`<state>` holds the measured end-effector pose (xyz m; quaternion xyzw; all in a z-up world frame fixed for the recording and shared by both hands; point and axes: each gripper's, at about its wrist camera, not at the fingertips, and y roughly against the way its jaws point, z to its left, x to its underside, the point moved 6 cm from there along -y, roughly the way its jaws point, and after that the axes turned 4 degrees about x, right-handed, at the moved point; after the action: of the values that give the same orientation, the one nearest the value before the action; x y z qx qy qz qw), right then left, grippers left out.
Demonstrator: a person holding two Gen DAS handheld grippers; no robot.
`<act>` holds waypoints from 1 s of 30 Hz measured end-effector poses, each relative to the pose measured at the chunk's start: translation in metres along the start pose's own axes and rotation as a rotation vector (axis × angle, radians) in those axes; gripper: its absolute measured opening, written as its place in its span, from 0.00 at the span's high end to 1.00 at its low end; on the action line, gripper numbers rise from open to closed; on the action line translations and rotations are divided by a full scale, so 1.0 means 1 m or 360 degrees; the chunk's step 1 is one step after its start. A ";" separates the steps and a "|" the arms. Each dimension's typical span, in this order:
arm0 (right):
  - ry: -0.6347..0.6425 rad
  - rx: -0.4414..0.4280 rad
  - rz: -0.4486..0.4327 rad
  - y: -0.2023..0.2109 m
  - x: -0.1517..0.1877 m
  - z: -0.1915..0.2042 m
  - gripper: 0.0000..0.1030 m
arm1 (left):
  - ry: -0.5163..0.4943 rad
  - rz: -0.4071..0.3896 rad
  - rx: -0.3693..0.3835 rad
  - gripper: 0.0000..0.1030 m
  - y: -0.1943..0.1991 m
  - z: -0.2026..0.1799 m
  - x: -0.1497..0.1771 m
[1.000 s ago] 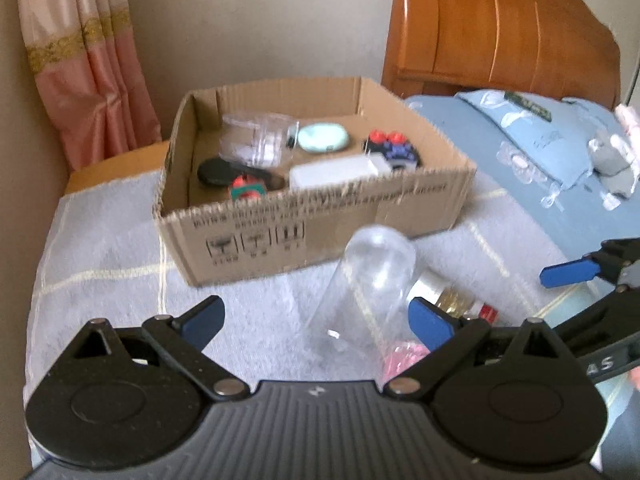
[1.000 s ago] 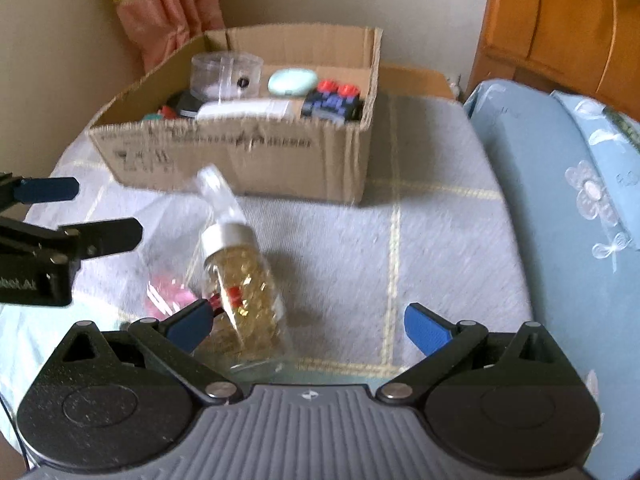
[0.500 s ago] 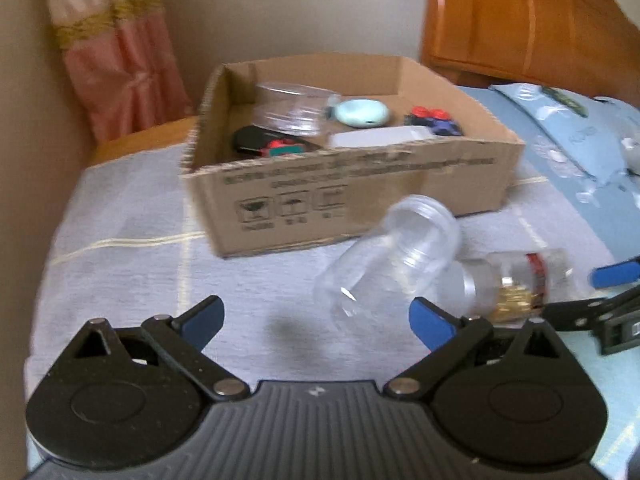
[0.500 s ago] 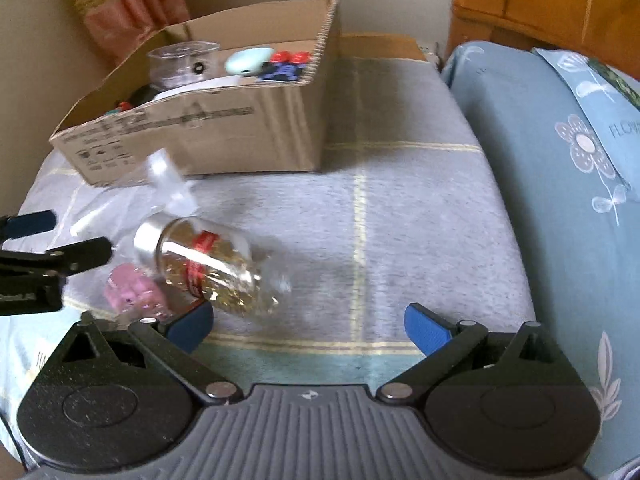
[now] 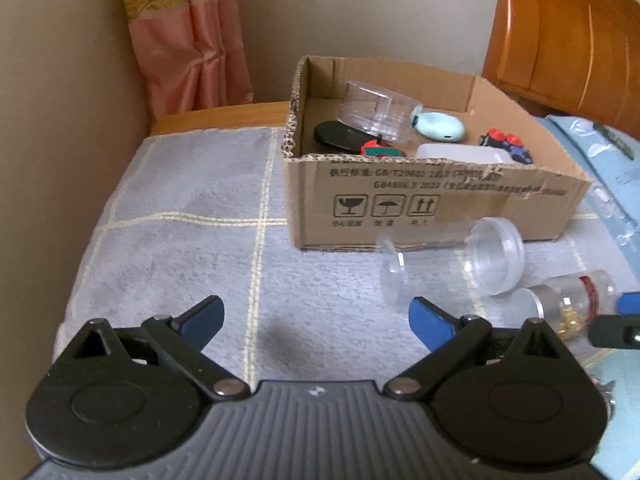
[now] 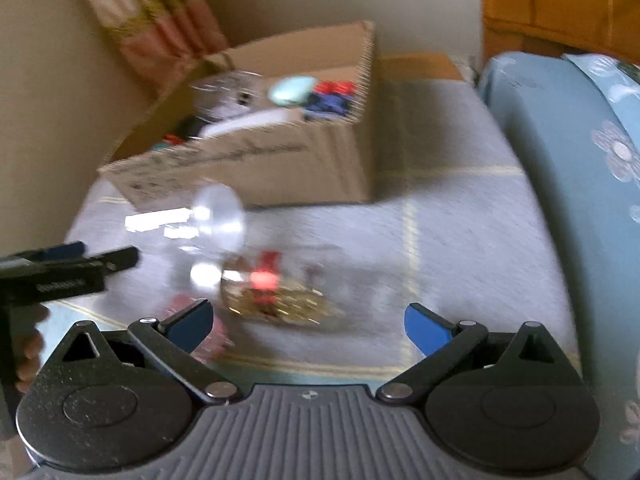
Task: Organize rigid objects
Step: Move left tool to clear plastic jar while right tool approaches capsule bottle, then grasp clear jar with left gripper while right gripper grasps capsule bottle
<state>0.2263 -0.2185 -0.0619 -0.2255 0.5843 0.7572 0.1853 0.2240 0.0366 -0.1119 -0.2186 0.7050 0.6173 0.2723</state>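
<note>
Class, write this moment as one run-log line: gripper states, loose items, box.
left gripper: open | right gripper: open | clear jar: lying on cloth | beaded bottle: lying on cloth | cardboard box: part-filled

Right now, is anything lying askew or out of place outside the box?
Yes. A clear empty jar lies tipped on its side on the grey blanket in front of the cardboard box, and a silver-capped jar of gold bits lies toppled beside it. Neither is boxed yet.

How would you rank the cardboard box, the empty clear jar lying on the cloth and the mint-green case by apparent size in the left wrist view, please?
1. cardboard box
2. empty clear jar; nearer the camera, so partly flattered
3. mint-green case
</note>
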 end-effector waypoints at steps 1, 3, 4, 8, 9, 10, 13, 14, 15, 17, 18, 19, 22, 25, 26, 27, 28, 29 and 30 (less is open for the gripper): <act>0.0007 -0.0001 0.0001 -0.003 -0.004 0.005 0.00 | 0.0004 -0.0003 0.0015 0.04 0.002 0.000 0.001; 0.0014 0.0020 0.0009 -0.008 -0.008 0.013 0.00 | -0.0003 -0.0012 0.0026 0.04 0.005 -0.002 0.001; 0.0017 0.0036 0.0015 -0.012 -0.010 0.016 0.00 | -0.0009 -0.0019 0.0033 0.04 0.007 -0.003 0.001; 0.0025 0.0092 0.0064 -0.025 -0.012 0.026 0.00 | 0.0000 -0.0044 0.0120 0.04 0.015 -0.006 0.000; 0.0035 0.0100 0.0072 -0.027 -0.012 0.029 0.00 | 0.0004 -0.0045 0.0137 0.04 0.016 -0.006 -0.001; 0.0053 0.0122 0.0076 -0.029 -0.011 0.032 0.00 | 0.0006 -0.0048 0.0152 0.04 0.017 -0.007 -0.002; 0.0098 0.0201 0.0052 -0.034 -0.009 0.030 0.00 | 0.0010 -0.0063 0.0177 0.04 0.019 -0.010 -0.004; 0.0100 0.0221 0.0057 -0.035 -0.009 0.028 0.00 | 0.0007 -0.0065 0.0192 0.04 0.020 -0.012 -0.004; 0.0092 0.0231 0.0062 -0.036 -0.009 0.024 0.00 | 0.0004 -0.0066 0.0204 0.04 0.020 -0.014 -0.005; 0.0055 0.0267 0.0061 -0.035 -0.009 0.013 0.00 | -0.0010 -0.0067 0.0222 0.04 0.021 -0.018 -0.006; 0.0039 0.0294 0.0056 -0.034 -0.010 0.007 0.00 | -0.0017 -0.0070 0.0230 0.04 0.021 -0.020 -0.007; 0.0025 0.0320 0.0049 -0.034 -0.010 0.001 0.00 | -0.0022 -0.0071 0.0237 0.04 0.021 -0.023 -0.008; -0.0004 0.0364 0.0046 -0.034 -0.009 -0.014 0.00 | -0.0042 -0.0057 0.0266 0.04 0.016 -0.033 -0.013; 0.0001 0.0395 0.0032 -0.035 -0.007 -0.024 0.00 | -0.0078 -0.0050 0.0260 0.04 0.010 -0.046 -0.017; 0.0022 0.0415 0.0027 -0.037 -0.007 -0.026 0.00 | -0.0100 -0.0054 0.0257 0.04 0.009 -0.051 -0.019; 0.0051 0.0437 0.0024 -0.038 -0.006 -0.026 0.00 | -0.0117 -0.0056 0.0256 0.04 0.007 -0.055 -0.020; 0.0079 0.0453 0.0020 -0.039 -0.006 -0.025 0.00 | -0.0134 -0.0059 0.0260 0.04 0.005 -0.060 -0.020; 0.0102 0.0461 0.0015 -0.039 -0.005 -0.024 0.00 | -0.0150 -0.0057 0.0262 0.04 0.003 -0.064 -0.020; 0.0124 0.0466 0.0010 -0.040 -0.004 -0.024 0.00 | -0.0162 -0.0049 0.0259 0.04 0.001 -0.068 -0.020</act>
<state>0.2540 -0.2320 -0.0968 -0.2236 0.6959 0.6552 0.1910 0.2313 -0.0312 -0.0920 -0.1750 0.7346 0.5641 0.3339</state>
